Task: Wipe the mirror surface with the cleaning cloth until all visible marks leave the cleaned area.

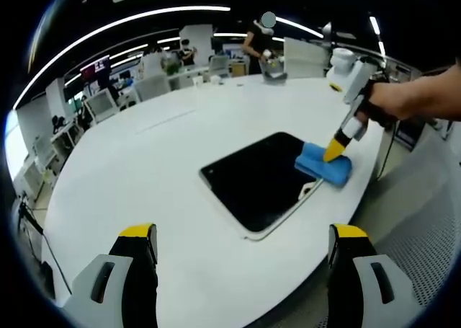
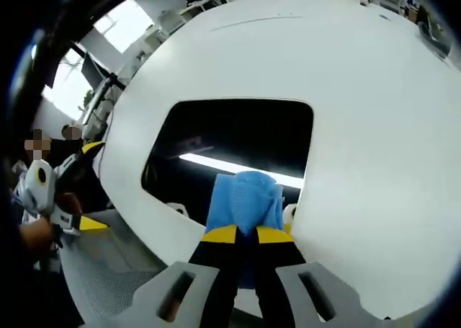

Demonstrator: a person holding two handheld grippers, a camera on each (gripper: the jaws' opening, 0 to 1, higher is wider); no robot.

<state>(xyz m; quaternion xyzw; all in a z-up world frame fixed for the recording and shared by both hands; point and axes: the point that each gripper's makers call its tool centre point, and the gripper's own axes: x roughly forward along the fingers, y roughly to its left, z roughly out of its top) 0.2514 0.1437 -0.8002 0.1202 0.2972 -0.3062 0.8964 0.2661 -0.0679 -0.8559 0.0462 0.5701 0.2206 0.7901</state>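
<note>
Open office, white table (image 1: 144, 162): near its edge, the right gripper (image 2: 247, 234) pinches the soft, light cloth (image 2: 246, 200) against the fragile mirror (image 2: 230, 137); the left gripper (image 1: 241, 234) gapes empty.

Big white oval worktop (image 1: 144, 169) takes up most of the room here. Over at 12 o'clock in the left gripper view someone's standing (image 1: 258, 43) at the far end next to a white box-shaped thing (image 1: 302, 58). Rows of office chairs (image 1: 101, 104) and desks off around 10 o'clock, long ceiling light strips (image 1: 130, 21) overhead. Grey perforated flooring (image 2: 108, 263) shows by the near edge.
</note>
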